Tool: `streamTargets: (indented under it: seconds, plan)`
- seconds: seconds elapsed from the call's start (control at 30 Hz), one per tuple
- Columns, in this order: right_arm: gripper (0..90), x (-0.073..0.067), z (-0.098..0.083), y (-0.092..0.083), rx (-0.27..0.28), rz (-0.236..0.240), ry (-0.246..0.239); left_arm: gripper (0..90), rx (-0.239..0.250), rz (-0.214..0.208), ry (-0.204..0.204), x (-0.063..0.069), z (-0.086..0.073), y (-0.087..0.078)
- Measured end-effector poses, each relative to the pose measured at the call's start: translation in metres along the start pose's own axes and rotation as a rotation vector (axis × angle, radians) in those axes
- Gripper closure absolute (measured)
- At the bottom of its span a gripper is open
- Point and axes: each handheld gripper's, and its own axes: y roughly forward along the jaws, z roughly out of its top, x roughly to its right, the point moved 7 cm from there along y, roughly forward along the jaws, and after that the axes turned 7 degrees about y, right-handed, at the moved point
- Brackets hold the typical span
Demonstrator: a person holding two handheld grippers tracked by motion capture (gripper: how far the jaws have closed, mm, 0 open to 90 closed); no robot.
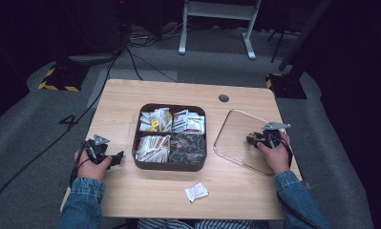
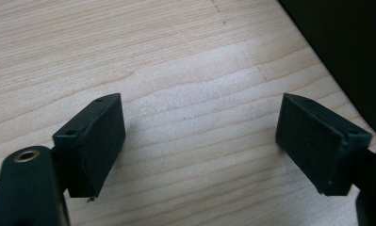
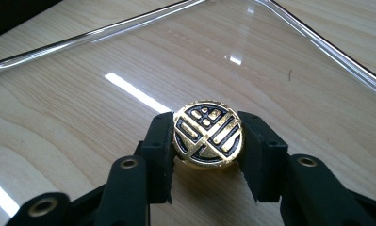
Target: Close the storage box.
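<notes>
Desk [image 1: 131, 191]: light wood, rectangular, with a round dark cable port [image 1: 223, 98] near its far right edge.

Compartment tray [image 1: 169, 166]: dark, square with rounded corners, standing at the middle of the desk. Four compartments. The two far ones hold white and yellow sachets; the near left holds pale packets; the near right holds dark packets. Contents cannot be identified more closely.

Loose sachet [image 1: 196, 192]: small, white, lying flat on the desk in front of the tray, apart from it.

Clear lid [image 1: 233, 138]: transparent, with rounded corners, lying flat on the desk to the right of the tray. A round gold and black knob [image 3: 207, 134] sits on its upper face.

Right claw [image 3: 208, 141]: held in the person's right hand [image 1: 276, 155] over the lid. The right gripper view shows both black jaws clamped against opposite sides of the knob, one on each side. The lid's raised rim runs across the top of that view, and wood grain shows through the clear panel.

Left claw [image 2: 200, 141]: held in the person's left hand [image 1: 90, 164] at the left of the desk, just beside the tray's near left corner. Its jaws stand well apart with nothing between them, low over bare wood. A dark edge shows at the upper right of the left gripper view.

Both forearms wear denim sleeves [image 1: 83, 202]
</notes>
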Motion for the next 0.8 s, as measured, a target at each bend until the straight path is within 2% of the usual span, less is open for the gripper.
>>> streamTargets:
  seconds: [0.2,0.47,0.8]
  plan:
    - [58.6,0.001,0.009,-0.013,0.045,0.012,0.025,14.5,0.012,0.001,0.001,0.000,0.000,0.001]
    - [58.5,-0.001,0.021,-0.029,0.095,0.027,0.035,14.5,0.012,0.002,0.000,0.000,0.000,0.001]
    - [58.6,-0.010,0.044,-0.046,0.118,0.061,0.007,14.6,0.012,0.007,-0.006,0.000,0.000,0.001]
